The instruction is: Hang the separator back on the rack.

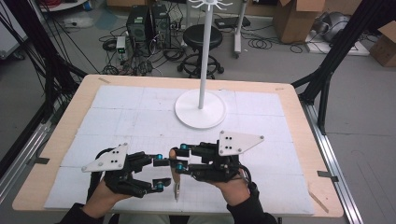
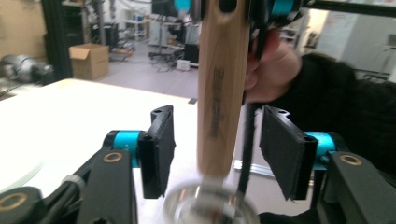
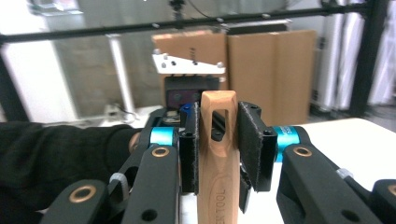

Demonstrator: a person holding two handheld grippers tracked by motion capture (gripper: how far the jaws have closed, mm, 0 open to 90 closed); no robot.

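Observation:
A wooden-handled utensil [image 1: 174, 173] hangs upright over the table's front edge, its metal end [image 2: 212, 205] pointing down. My right gripper [image 1: 180, 157] is shut on the top of the handle [image 3: 218, 186], its pads pressing just below the slotted hole. My left gripper [image 1: 161, 171] faces it from the left. In the left gripper view the left gripper [image 2: 217, 149] stands open, with the handle [image 2: 222, 84] between the pads and a gap on both sides. In the right gripper view the left gripper's grey plate [image 3: 189, 63] shows behind the handle.
A white stand [image 1: 201, 109] with a round base and a tall pole rises at the middle back of the white-matted table [image 1: 116, 116]. Beyond the table stand a stool [image 1: 202, 37], computers, cables and cardboard boxes [image 1: 294, 18].

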